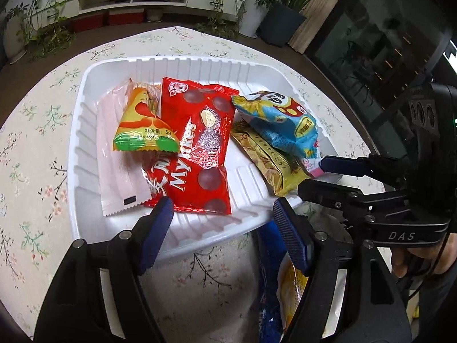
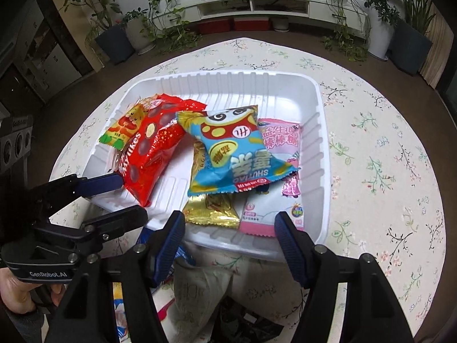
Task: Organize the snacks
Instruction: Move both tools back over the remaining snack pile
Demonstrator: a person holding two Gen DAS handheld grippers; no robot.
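A white ribbed tray (image 1: 85,131) (image 2: 320,131) on the flowered tablecloth holds several snack packs: a red Mylikes bag (image 1: 197,154) (image 2: 148,148), an orange triangular pack (image 1: 142,125) (image 2: 120,131), a pale pink sachet (image 1: 117,165), a blue cartoon pack (image 1: 282,123) (image 2: 237,154), a gold pack (image 1: 265,160) (image 2: 211,211) and a pink lollipop pack (image 2: 280,140). My left gripper (image 1: 222,223) is open and empty over the tray's near rim. My right gripper (image 2: 228,231) is open and empty at the near rim, by the gold and pink packs.
More loose snack packs lie on the table below the grippers: a blue and yellow one (image 1: 274,285) and a whitish crumpled wrapper (image 2: 200,288). The table edge curves round the tray. Potted plants (image 2: 114,37) and a white shelf unit stand beyond it.
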